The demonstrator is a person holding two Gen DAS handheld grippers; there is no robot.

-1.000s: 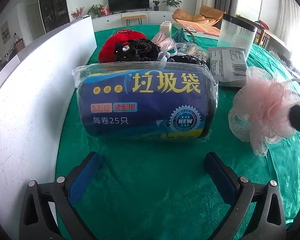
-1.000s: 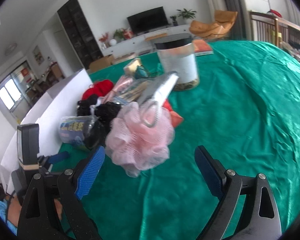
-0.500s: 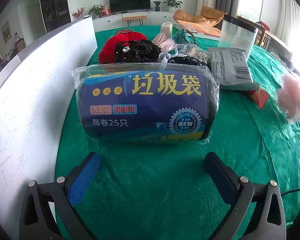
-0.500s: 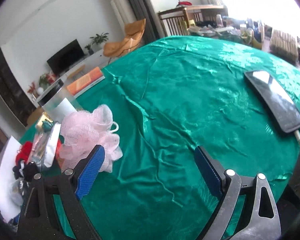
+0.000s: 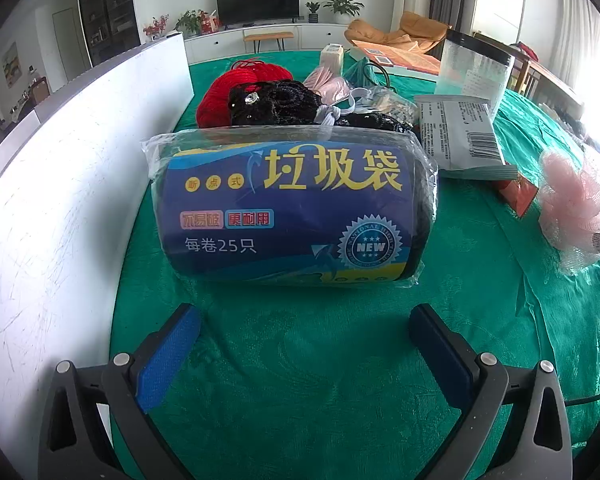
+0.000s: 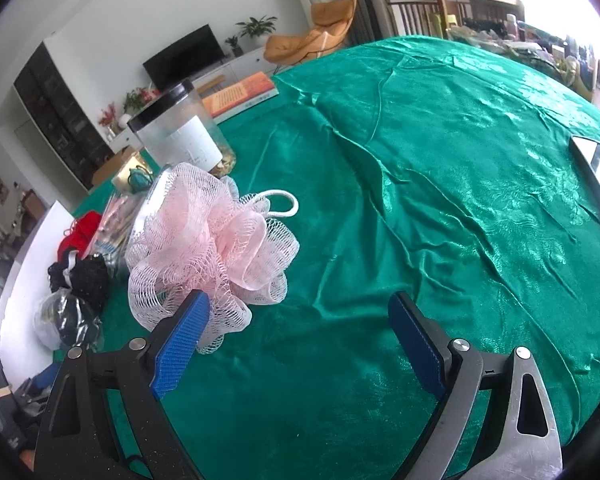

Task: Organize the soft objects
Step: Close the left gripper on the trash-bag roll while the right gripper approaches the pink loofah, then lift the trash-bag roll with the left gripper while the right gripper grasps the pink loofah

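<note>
Green-clothed table [image 6: 440,168] with pink loofah [image 6: 208,248]

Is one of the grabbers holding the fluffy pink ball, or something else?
Nothing is held. Both the left gripper and right gripper have jaws wide open; the pink bath pouf rests on the green tablecloth.

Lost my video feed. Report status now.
Left gripper open, facing garbage-bag roll. Right gripper open; pink bath pouf at its left finger, ungrasped. Green cloth ahead.

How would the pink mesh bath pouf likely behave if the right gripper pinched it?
The pink mesh bath pouf is loose gathered netting, so it would probably squash and feel light. Its white cord loop may dangle. It seems unlikely to roll on the wrinkled green tablecloth.
</note>
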